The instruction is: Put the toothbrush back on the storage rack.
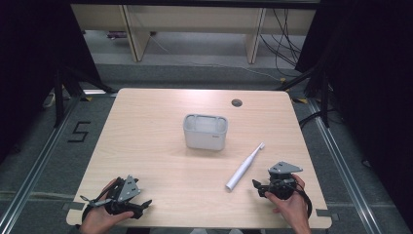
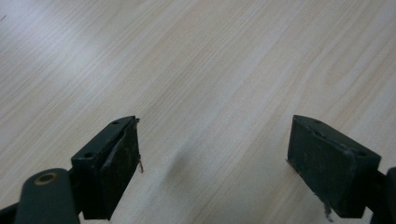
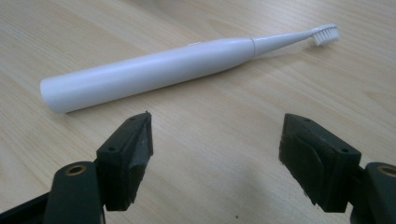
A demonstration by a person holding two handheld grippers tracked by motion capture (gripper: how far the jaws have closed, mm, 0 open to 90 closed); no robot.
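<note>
The toothbrush (image 3: 154,70) lies flat on the table (image 1: 160,122), just beyond the right gripper (image 3: 215,154), whose 2 jaws stand spread, empty. Better to approach across the thick handle.

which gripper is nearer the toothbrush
Right. The right gripper sits just beside the handle end of the toothbrush, jaws open and apart from it. The left gripper is across the table near its front left corner.
</note>
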